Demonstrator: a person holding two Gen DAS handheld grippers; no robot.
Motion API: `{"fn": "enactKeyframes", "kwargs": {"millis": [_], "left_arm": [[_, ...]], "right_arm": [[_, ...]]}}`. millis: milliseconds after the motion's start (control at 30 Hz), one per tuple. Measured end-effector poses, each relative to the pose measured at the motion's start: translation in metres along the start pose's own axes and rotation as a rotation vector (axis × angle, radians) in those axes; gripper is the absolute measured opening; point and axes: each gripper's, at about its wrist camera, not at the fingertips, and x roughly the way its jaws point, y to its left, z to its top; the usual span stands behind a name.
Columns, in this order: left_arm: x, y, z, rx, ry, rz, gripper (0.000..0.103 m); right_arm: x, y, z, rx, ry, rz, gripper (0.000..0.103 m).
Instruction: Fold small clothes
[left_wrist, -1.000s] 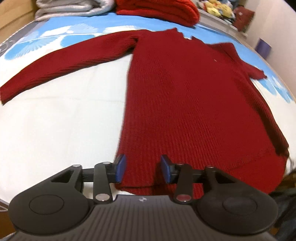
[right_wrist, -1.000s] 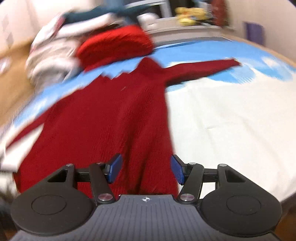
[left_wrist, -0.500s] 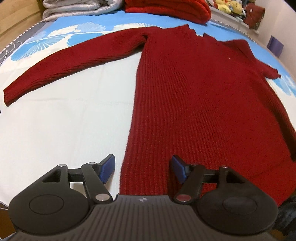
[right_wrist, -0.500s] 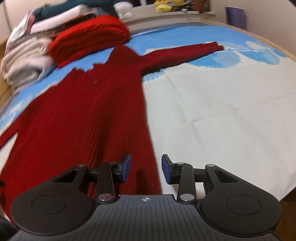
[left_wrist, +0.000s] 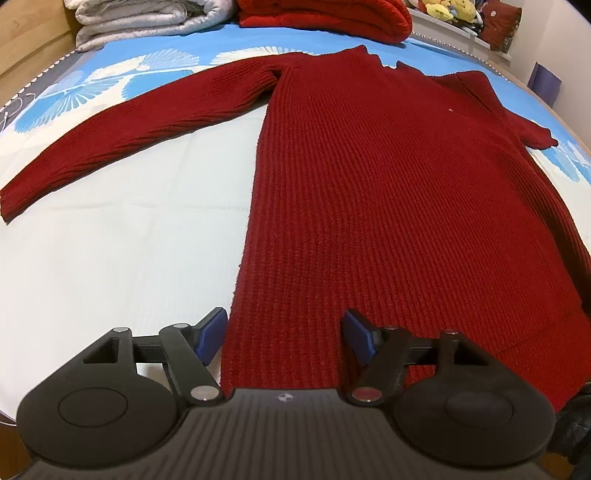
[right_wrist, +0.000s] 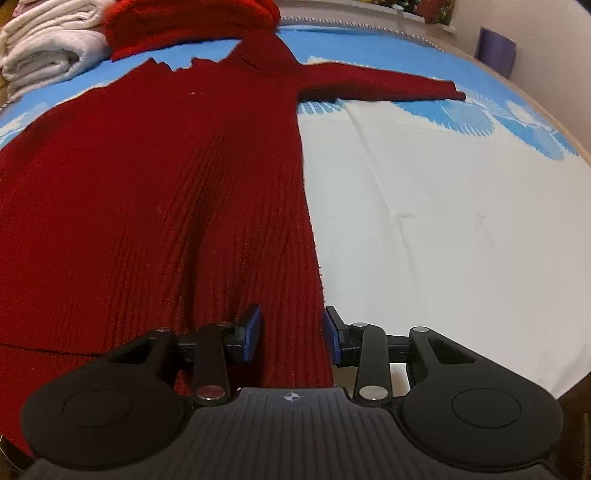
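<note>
Since 1 s ago both tongs have dropped to the hem: left tongs (left_wrist: 282, 336) gape wide over 1 corner, right tongs (right_wrist: 292, 334) part-open astride the other, neither gripping. Beyond, the sweater (left_wrist: 388, 177) lies flat on the bed (left_wrist: 110, 258), sleeves out. Soft, floppy, grippy knit; pinch both hem corners.

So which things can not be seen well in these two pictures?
- Hem of the sweater: in both wrist views the gripper bodies cover its near edge.
- Left gripper and right gripper: both open astride the hem corners; contact with the knit cannot be told.
- Right cuff: tiny at the left view's rim.
- Folded pile: cut by the right view's top edge.
- Shelf toys: too small.
</note>
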Motion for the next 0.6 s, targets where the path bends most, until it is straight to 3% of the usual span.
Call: {"fn": "enactKeyframes", "kwargs": {"millis": [133, 200, 300, 500, 533, 600], "left_arm": [[-0.003, -0.001, -0.003, 0.013, -0.010, 0.004, 0.075], [-0.003, -0.003, -0.004, 0.021, -0.011, 0.008, 0.075], [-0.003, -0.005, -0.003, 0.019, -0.011, 0.010, 0.075], [-0.001, -0.009, -0.002, 0.027, -0.008, 0.013, 0.079], [-0.001, -0.009, -0.002, 0.028, -0.007, 0.013, 0.079], [-0.001, -0.009, -0.002, 0.027, -0.006, 0.013, 0.079]], "right_arm": [[-0.015, -0.001, -0.003, -0.026, -0.068, -0.016, 0.023], [-0.021, -0.002, -0.003, -0.036, -0.093, 0.018, 0.023], [-0.018, 0.005, -0.004, -0.080, -0.071, 0.056, 0.023], [-0.002, 0.018, -0.006, -0.170, -0.037, 0.005, 0.028], [-0.001, 0.018, -0.006, -0.172, -0.039, 0.005, 0.026], [0.001, 0.020, -0.008, -0.218, -0.048, -0.002, 0.011]]}}
